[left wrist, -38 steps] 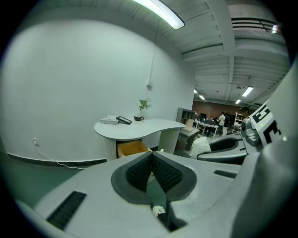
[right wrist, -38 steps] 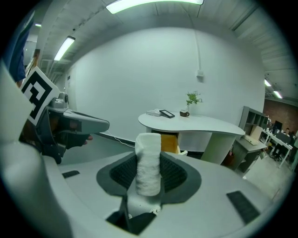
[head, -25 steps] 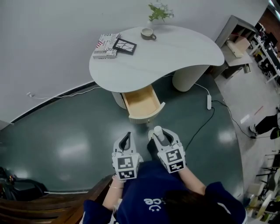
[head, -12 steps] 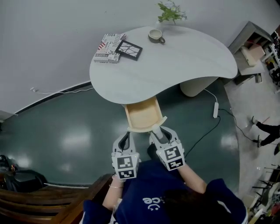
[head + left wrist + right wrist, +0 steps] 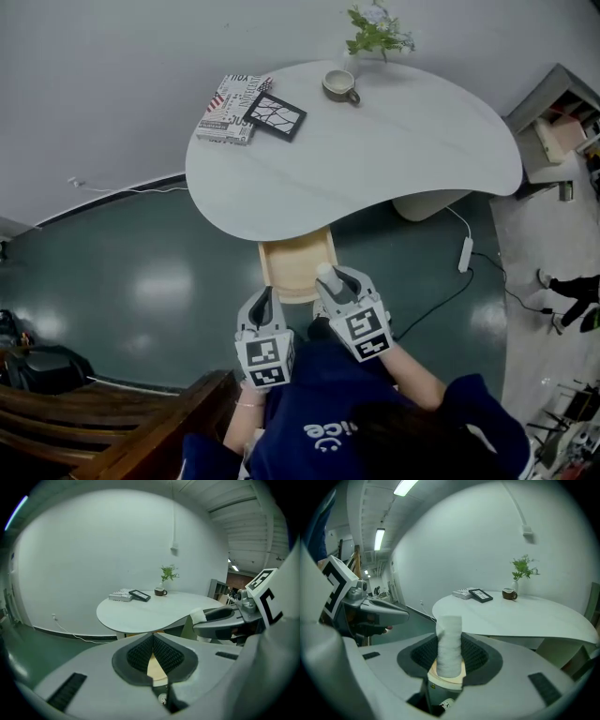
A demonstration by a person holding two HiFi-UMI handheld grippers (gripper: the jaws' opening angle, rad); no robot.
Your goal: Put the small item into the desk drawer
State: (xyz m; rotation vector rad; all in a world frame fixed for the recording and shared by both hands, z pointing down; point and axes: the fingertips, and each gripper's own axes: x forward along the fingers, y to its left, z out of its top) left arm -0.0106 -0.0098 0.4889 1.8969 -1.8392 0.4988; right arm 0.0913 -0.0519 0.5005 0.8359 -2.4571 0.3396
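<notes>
A white kidney-shaped desk [image 5: 394,141] has a light wooden drawer [image 5: 292,265] pulled open under its near edge. My right gripper [image 5: 328,277] [image 5: 449,649] is shut on a small white roll [image 5: 327,275] [image 5: 449,641], which stands upright between the pads. Its tip hangs over the drawer's front edge. The roll also shows at the right of the left gripper view [image 5: 198,616]. My left gripper [image 5: 265,298] [image 5: 152,638] is shut with nothing in it, just short of the drawer's front left corner.
On the desk's far side lie a patterned book [image 5: 225,98], a black picture frame [image 5: 275,116], a cup [image 5: 340,86] and a small plant [image 5: 377,33]. A power strip with its cable [image 5: 465,253] lies on the floor at right. A wooden chair [image 5: 112,431] stands at bottom left.
Both grippers have come forward to the desk with the person. The open drawer, earlier well ahead of the tips, now lies right at them. The roll stays held.
</notes>
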